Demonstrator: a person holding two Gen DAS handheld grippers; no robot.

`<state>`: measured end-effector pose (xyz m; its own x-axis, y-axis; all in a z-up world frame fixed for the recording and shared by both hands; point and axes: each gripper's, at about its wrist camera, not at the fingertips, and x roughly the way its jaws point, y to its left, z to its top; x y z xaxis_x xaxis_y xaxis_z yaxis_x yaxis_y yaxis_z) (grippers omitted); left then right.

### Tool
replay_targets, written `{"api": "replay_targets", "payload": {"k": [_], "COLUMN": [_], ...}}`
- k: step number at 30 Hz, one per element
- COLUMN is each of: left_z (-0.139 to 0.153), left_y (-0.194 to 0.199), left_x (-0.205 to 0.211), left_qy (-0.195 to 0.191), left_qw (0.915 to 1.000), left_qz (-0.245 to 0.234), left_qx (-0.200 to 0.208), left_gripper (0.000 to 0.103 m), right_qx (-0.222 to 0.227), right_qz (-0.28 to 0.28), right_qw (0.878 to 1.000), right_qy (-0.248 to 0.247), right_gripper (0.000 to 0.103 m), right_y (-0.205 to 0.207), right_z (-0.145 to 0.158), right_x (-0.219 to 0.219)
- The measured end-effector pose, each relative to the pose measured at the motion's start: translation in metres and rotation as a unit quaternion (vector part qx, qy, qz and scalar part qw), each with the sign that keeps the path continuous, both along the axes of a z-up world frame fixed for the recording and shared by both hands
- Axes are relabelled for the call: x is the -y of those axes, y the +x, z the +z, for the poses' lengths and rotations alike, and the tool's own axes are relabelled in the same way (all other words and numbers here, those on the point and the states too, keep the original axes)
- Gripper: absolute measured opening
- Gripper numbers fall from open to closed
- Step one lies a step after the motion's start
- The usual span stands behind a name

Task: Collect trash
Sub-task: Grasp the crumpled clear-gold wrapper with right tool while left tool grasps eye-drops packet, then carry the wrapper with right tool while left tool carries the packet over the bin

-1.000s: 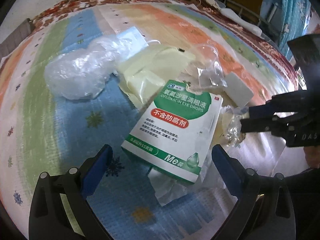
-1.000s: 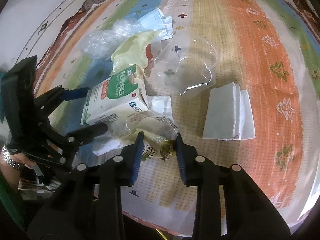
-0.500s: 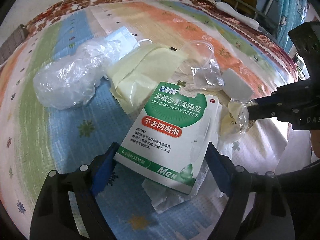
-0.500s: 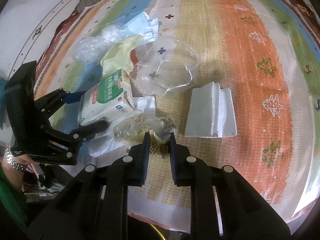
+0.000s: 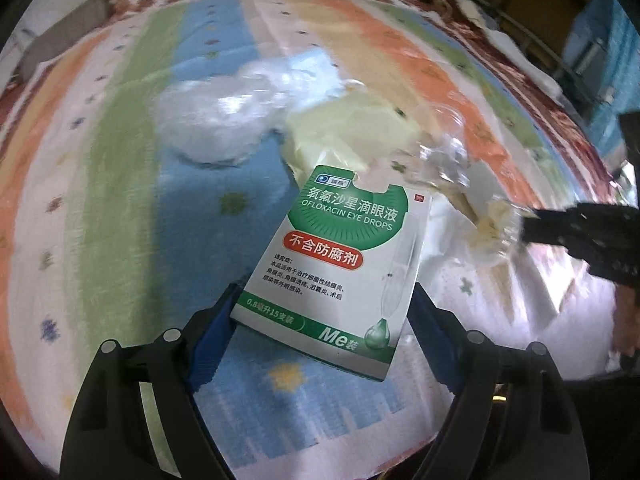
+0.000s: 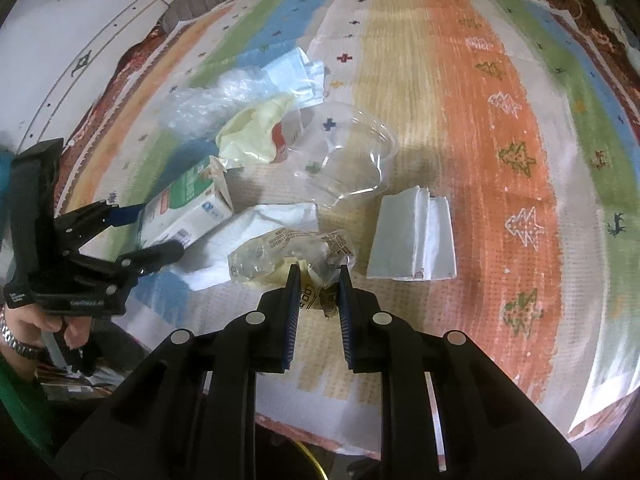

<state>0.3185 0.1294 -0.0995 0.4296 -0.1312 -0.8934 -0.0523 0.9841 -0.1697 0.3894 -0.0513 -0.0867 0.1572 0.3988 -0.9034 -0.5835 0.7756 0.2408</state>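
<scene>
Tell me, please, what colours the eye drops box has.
The eye drops box is white and green with a red label, clearest in the left wrist view.

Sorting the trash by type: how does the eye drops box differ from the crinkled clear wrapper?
The eye drops box is stiff, opaque card, white and green with print; the crinkled clear wrapper is limp, see-through film. The box keeps its flat rectangular shape; the wrapper is crumpled. The box sits between the wide-set fingers of the left claw, which is closing; the wrapper is pinched in the narrow right claw. Both are empty-looking packaging over the striped cloth.
</scene>
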Motion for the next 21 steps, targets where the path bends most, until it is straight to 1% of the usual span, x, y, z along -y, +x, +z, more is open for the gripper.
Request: {"api": "replay_targets", "payload": {"k": [3, 5, 8, 11, 15, 19, 21], "left_z": [0.009, 0.016, 0.027, 0.034, 0.045, 0.051, 0.053], "left_y": [-0.005, -0.010, -0.021, -0.029, -0.038, -0.047, -0.051], "left_x": [-0.004, -0.003, 0.008, 0.016, 0.025, 0.029, 0.031], "left_qy": [0.011, 0.016, 0.021, 0.033, 0.030, 0.019, 0.016], "left_qw": [0.9992, 0.9985, 0.9986, 0.9977, 0.9970, 0.9956, 0.9954], "left_qz": [0.039, 0.053, 0.048, 0.059, 0.071, 0.092, 0.095], "left_qx": [0.002, 0.003, 0.007, 0.001, 0.006, -0.001, -0.001], "left_gripper": [0.080, 0.080, 0.080, 0.080, 0.079, 0.079, 0.079], "right_qx": [0.007, 0.015, 0.021, 0.031, 0.041, 0.053, 0.058], "right_qz": [-0.002, -0.005, -0.002, 0.001, 0.001, 0.002, 0.003], "right_qw": [1.000, 1.000, 1.000, 0.999, 0.999, 0.998, 0.998], "right_qy": [0.006, 0.004, 0.007, 0.012, 0.019, 0.016, 0.013], "right_gripper": [0.017, 0.017, 0.017, 0.017, 0.017, 0.017, 0.017], "right_y": [-0.006, -0.011, -0.019, -0.026, -0.035, -0.044, -0.049], "right_z": [0.008, 0.014, 0.022, 0.031, 0.042, 0.047, 0.049], "right_x": [0.004, 0.007, 0.009, 0.011, 0.014, 0.016, 0.017]}}
